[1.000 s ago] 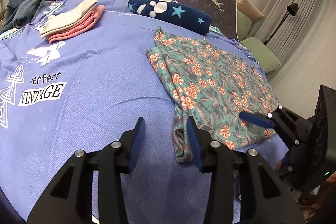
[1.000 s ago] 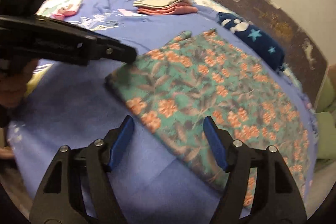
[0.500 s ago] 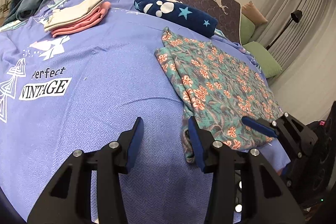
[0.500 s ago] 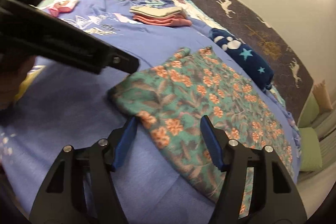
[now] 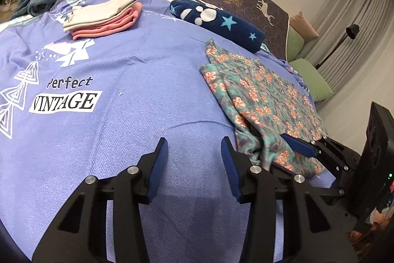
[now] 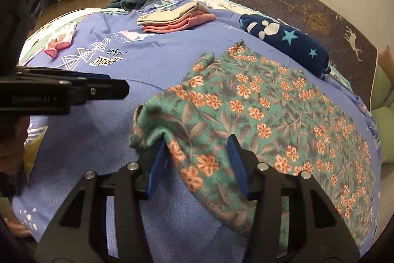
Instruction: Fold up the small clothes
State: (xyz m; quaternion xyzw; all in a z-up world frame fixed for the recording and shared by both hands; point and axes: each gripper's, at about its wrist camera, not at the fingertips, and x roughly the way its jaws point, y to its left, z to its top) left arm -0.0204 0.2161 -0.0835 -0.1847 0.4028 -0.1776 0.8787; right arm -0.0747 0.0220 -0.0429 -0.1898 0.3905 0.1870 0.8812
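Both tongs are black, with blue padded tips. Right tongs (image 6: 195,154) are closing around a bunched ridge of the floral garment (image 6: 258,115), thin teal cloth with orange flowers, lying flat near the bed's right edge. Left tongs (image 5: 193,157) hang spread and empty over the woven lavender bedspread (image 5: 123,139), just beside the garment's corner.
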